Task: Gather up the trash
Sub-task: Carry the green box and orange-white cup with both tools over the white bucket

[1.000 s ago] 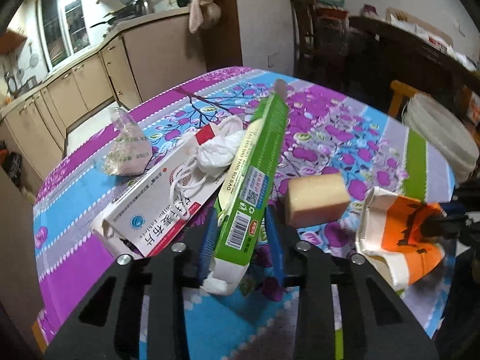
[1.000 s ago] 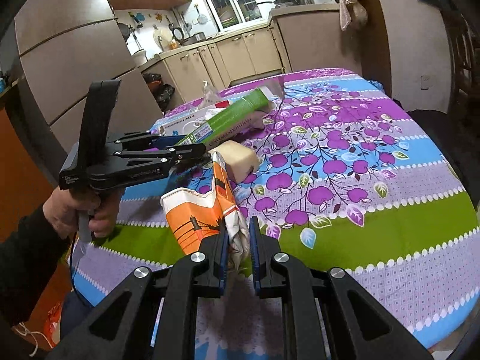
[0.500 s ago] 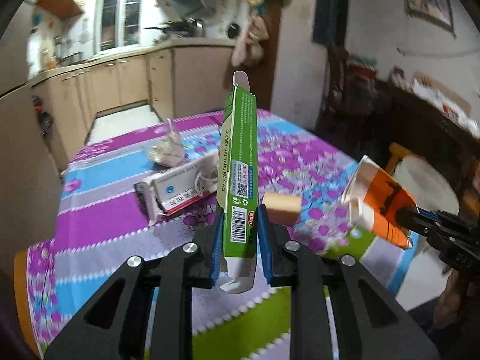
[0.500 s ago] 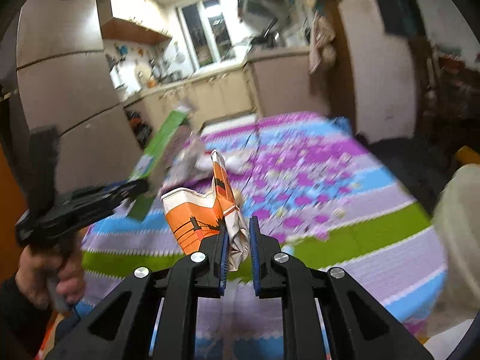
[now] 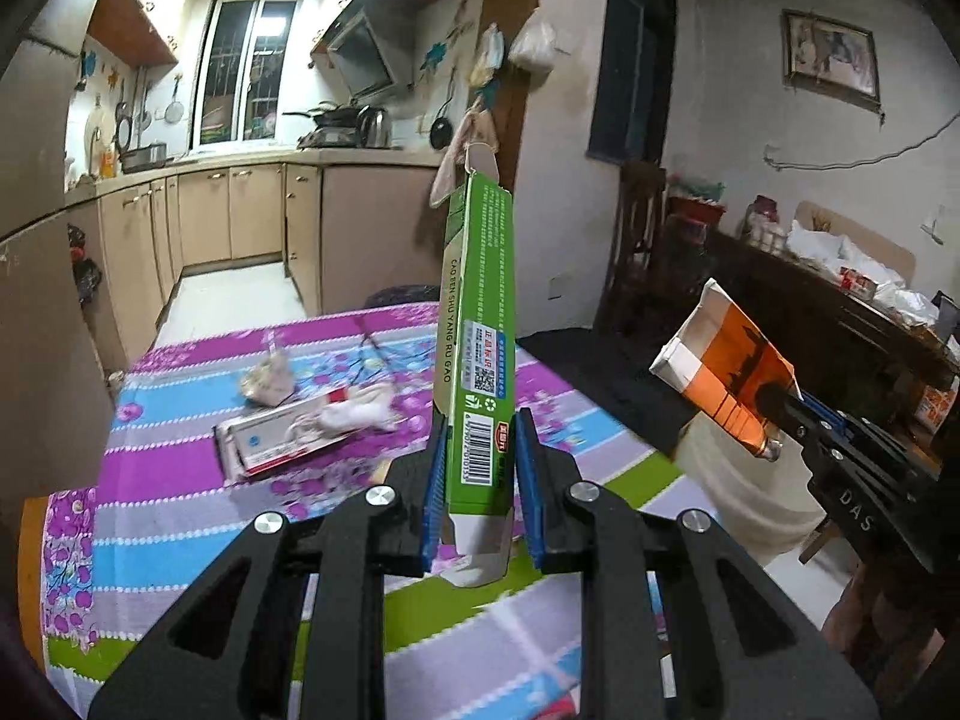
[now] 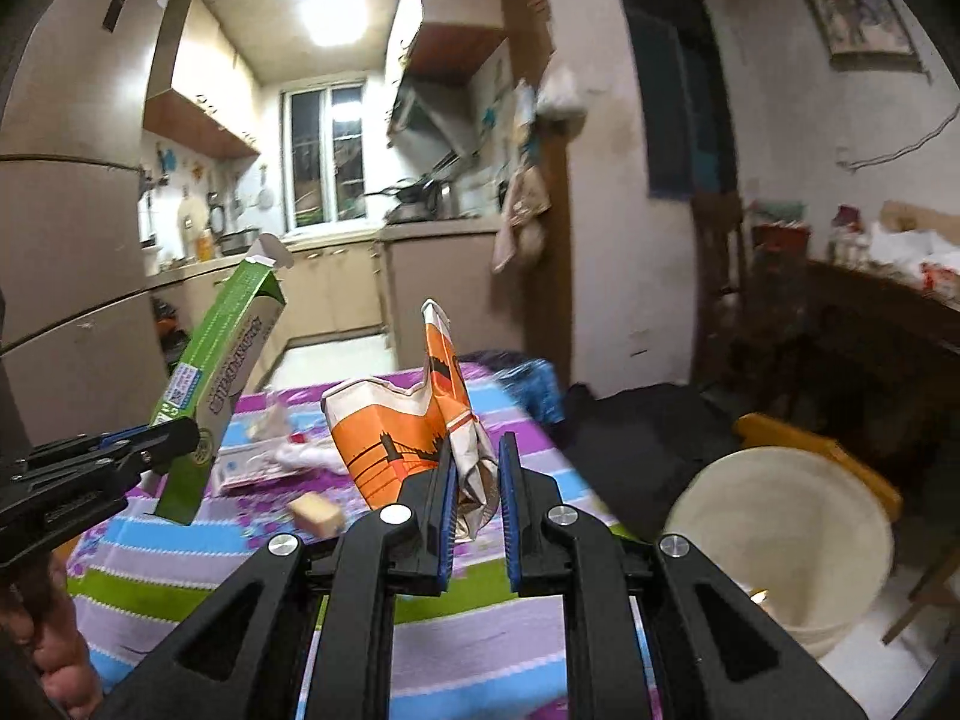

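The left gripper (image 5: 477, 483) has its jaws pinching the lower end of a green box (image 5: 480, 354), which stands nearly upright, long axis pointing up and away from the jaws, open flap at the top. The right gripper (image 6: 474, 495) has its jaws clamped on the crumpled base of an orange cup (image 6: 408, 438), flattened and sticking up out of the grip. Both pieces are held in the air above the near edge of the tabletop (image 6: 180, 570).

Just right of the right gripper and lower, beside the tabletop, stands a pale bucket (image 6: 780, 540), mouth up. I judge it to be the trash bin; the cup is the nearer piece, so the right hand has the shorter swing, right and down. The box must cross further.

Farther out on the tabletop lie a tan block (image 6: 315, 513), a white carton (image 5: 276, 438) with a wad (image 5: 354, 414) on it, and a crumpled bag (image 5: 270, 381).
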Demonstrator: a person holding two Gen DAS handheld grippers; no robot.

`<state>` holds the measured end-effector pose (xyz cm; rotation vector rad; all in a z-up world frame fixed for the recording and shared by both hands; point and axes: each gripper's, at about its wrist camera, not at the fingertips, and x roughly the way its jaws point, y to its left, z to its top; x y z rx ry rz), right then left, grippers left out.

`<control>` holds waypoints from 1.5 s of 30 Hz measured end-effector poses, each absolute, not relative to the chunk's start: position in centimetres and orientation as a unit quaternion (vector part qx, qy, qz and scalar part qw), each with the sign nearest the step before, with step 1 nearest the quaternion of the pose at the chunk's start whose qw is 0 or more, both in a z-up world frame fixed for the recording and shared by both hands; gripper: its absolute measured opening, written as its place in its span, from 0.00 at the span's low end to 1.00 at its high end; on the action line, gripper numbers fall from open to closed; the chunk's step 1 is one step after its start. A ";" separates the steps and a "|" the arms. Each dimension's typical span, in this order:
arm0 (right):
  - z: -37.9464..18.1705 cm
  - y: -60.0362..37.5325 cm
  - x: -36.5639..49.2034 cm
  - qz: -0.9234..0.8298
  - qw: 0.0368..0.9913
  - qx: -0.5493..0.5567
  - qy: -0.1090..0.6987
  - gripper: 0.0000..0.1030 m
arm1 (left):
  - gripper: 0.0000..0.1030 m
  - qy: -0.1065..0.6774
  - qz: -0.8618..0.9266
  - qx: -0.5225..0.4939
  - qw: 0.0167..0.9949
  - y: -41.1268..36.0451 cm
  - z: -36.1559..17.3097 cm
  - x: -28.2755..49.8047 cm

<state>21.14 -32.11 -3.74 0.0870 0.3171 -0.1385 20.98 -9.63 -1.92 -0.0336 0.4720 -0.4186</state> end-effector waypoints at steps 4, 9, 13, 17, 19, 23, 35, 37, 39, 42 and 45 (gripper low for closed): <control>-2.4 -34.2 19.3 -0.094 0.984 0.040 0.149 0.13 | 0.19 0.221 -0.222 -0.013 0.950 -11.4 -0.9 20.2; -0.9 -36.8 17.2 -0.115 0.982 0.036 0.145 0.13 | 0.19 0.210 -0.248 -0.004 0.946 -14.1 0.1 19.4; 0.1 -39.8 15.4 -0.141 0.979 0.038 0.142 0.13 | 0.19 0.209 -0.276 0.001 0.938 -17.0 0.8 19.3; 1.1 -43.6 13.4 -0.176 0.973 0.040 0.141 0.13 | 0.19 0.212 -0.306 0.007 0.928 -20.5 1.3 19.2; 1.5 -45.4 12.6 -0.192 0.970 0.041 0.142 0.13 | 0.19 0.218 -0.325 0.010 0.920 -22.7 1.3 19.4; 1.9 -50.5 11.7 -0.224 0.960 0.048 0.162 0.13 | 0.19 0.235 -0.353 0.020 0.905 -27.0 1.1 20.0; -0.9 -60.2 18.0 -0.243 0.927 0.066 0.278 0.13 | 0.19 0.383 -0.397 0.052 0.833 -38.4 -3.3 23.9; -2.1 -61.6 18.8 -0.244 0.921 0.070 0.295 0.13 | 0.19 0.408 -0.395 0.055 0.821 -39.3 -4.5 24.9; -3.4 -62.7 19.6 -0.246 0.916 0.075 0.309 0.13 | 0.19 0.423 -0.393 0.059 0.814 -40.0 -5.4 25.5; -5.0 -63.8 20.4 -0.248 0.910 0.083 0.322 0.13 | 0.19 0.442 -0.388 0.063 0.806 -41.1 -6.6 26.2; -6.6 -63.5 20.6 -0.249 0.906 0.088 0.330 0.13 | 0.19 0.452 -0.383 0.061 0.803 -41.8 -7.4 26.7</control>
